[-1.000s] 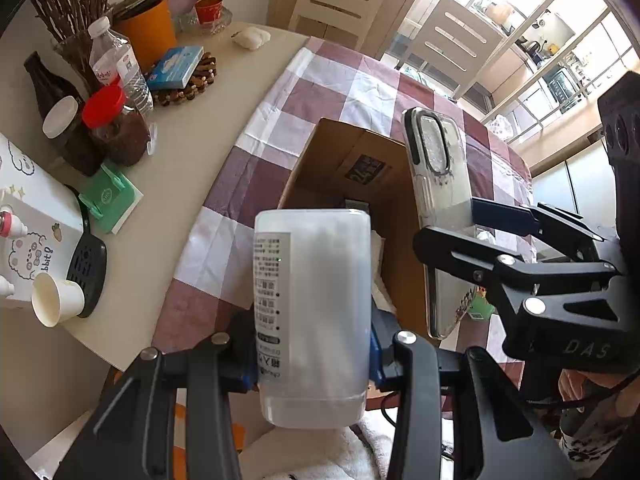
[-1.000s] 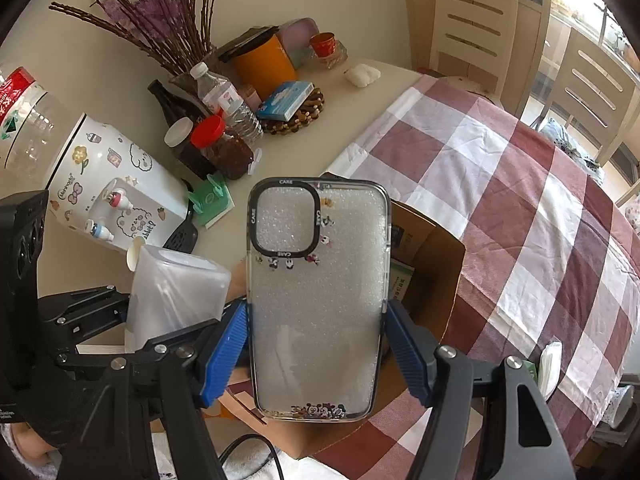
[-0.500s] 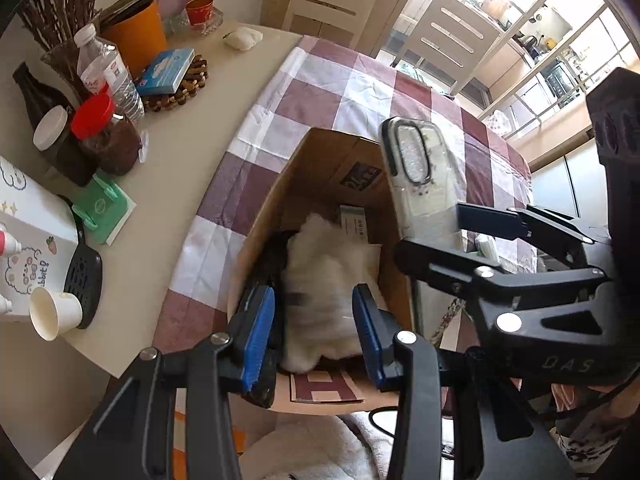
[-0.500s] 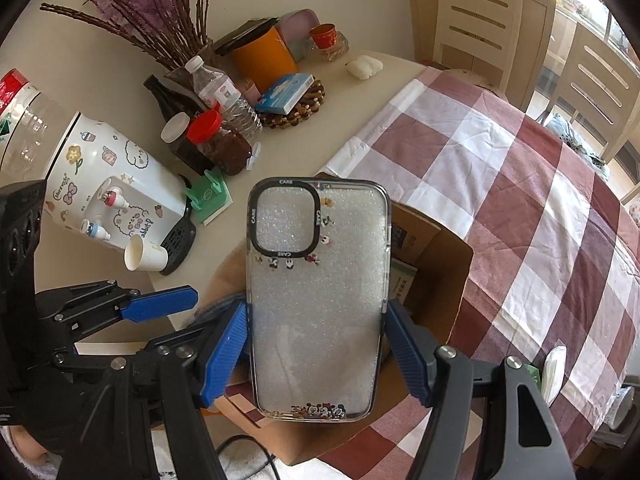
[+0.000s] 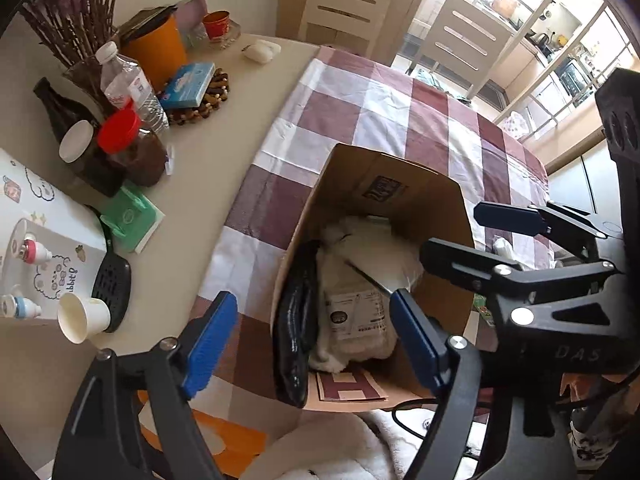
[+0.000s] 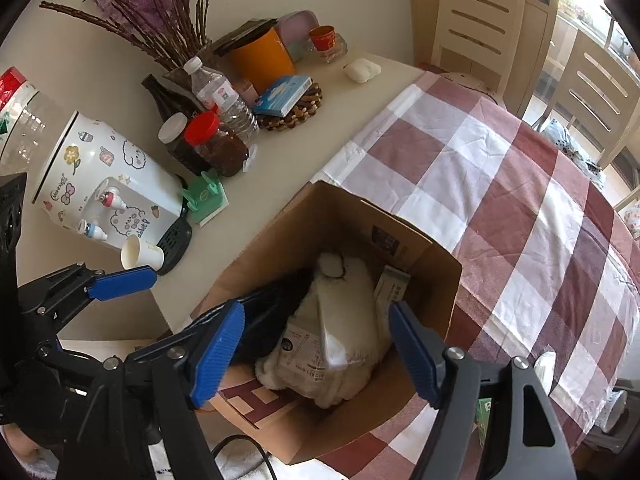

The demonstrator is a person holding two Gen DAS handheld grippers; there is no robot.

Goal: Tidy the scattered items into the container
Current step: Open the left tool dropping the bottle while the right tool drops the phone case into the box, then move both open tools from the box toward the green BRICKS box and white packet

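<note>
Both grippers, left gripper (image 5: pixel 312 340) and right gripper (image 6: pixel 316 356), hang with fingers spread and empty, having just opened; the open brown cardboard box (image 6: pixel 424 248) lies directly below them.

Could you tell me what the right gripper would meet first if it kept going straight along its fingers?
Probably the clear phone case lying on the white plush inside the cardboard box; depth is uncertain.

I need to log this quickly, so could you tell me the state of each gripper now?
Left gripper: open, holding nothing, jaws just opened over the box.
Right gripper: open, holding nothing, jaws just widened.
</note>
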